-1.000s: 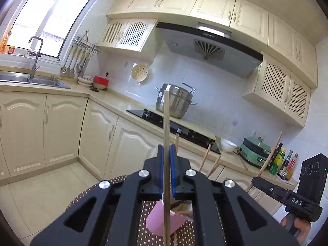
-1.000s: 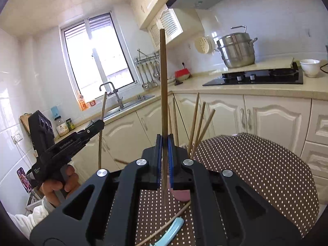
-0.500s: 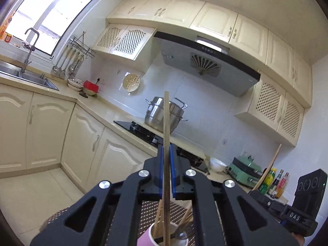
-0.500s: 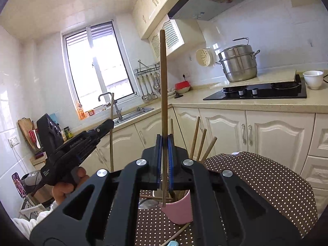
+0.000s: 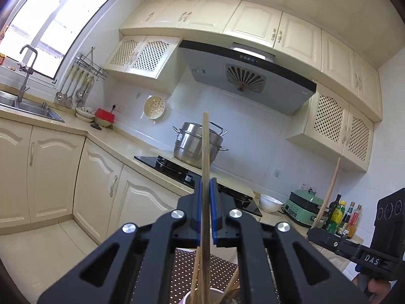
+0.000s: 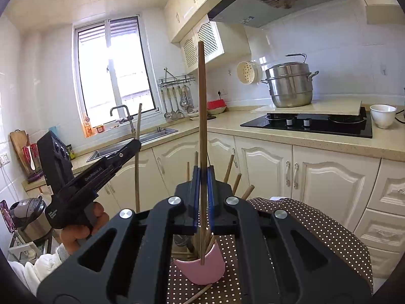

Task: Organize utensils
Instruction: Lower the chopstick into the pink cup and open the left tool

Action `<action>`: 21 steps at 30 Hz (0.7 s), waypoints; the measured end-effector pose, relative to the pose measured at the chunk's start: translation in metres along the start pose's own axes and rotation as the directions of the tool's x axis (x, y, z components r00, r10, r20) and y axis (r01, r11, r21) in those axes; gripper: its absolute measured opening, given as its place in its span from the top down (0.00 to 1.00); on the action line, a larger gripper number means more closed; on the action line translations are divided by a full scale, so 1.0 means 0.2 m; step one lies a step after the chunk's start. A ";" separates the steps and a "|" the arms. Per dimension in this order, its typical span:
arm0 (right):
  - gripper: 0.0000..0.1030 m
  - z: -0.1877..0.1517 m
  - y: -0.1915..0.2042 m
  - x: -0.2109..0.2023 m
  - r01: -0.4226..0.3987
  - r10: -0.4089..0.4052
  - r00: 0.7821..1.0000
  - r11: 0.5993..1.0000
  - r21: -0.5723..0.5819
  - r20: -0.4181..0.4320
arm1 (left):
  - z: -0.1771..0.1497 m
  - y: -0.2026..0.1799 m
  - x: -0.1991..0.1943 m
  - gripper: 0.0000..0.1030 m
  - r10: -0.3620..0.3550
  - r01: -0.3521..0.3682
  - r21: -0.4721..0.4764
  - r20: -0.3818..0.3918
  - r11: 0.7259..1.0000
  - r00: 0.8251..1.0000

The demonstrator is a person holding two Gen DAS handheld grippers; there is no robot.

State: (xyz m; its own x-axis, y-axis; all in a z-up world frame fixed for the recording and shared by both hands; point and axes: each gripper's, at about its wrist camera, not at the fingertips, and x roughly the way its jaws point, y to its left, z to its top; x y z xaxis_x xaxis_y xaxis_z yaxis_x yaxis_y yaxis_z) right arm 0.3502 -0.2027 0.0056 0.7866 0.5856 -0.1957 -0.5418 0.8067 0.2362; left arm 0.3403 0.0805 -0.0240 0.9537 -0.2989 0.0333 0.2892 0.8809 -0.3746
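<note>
My left gripper is shut on a wooden chopstick held upright, its lower end reaching down among other chopsticks in the pink cup. My right gripper is shut on a second wooden chopstick, also upright, its lower tip in front of the pink cup. The cup holds several chopsticks and stands on a brown dotted tablecloth. The left gripper shows at left in the right wrist view, the right gripper at right in the left wrist view.
A loose chopstick lies on the cloth in front of the cup. Behind are cream cabinets, a counter with a black hob, a steel pot, a white bowl and a sink.
Both grippers have come lower and closer to the pink cup with their chopsticks. The left chopstick's lower end now reaches into the cup; both views have tilted upward.
</note>
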 end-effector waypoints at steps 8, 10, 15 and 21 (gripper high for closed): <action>0.94 -0.03 0.00 0.04 -0.006 0.006 1.000 1.000 0.012 -0.019 | -0.02 -0.03 0.04 0.94 -0.044 0.043 0.045 0.017 0.998 0.999; 0.94 -0.03 -0.01 0.05 -0.006 0.007 1.000 1.000 0.015 -0.022 | -0.03 -0.04 0.06 0.94 -0.059 0.058 0.042 0.013 0.997 0.998; 0.94 -0.05 0.00 0.06 -0.005 0.005 0.999 1.000 0.010 -0.036 | -0.06 -0.05 0.08 0.94 -0.086 0.085 0.050 0.023 0.995 0.996; 0.94 -0.07 0.00 0.07 -0.008 0.008 0.999 1.000 0.008 -0.045 | -0.10 -0.05 0.11 0.94 -0.097 0.096 0.053 0.012 0.994 0.995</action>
State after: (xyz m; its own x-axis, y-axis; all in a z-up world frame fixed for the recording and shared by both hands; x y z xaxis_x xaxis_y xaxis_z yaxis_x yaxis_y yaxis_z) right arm 0.3577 -0.1937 -0.0110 0.7681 0.5950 -0.2366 -0.5455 0.8016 0.2448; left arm 0.3575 0.0572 -0.0389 0.9222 -0.3782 0.0806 0.3833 0.8664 -0.3201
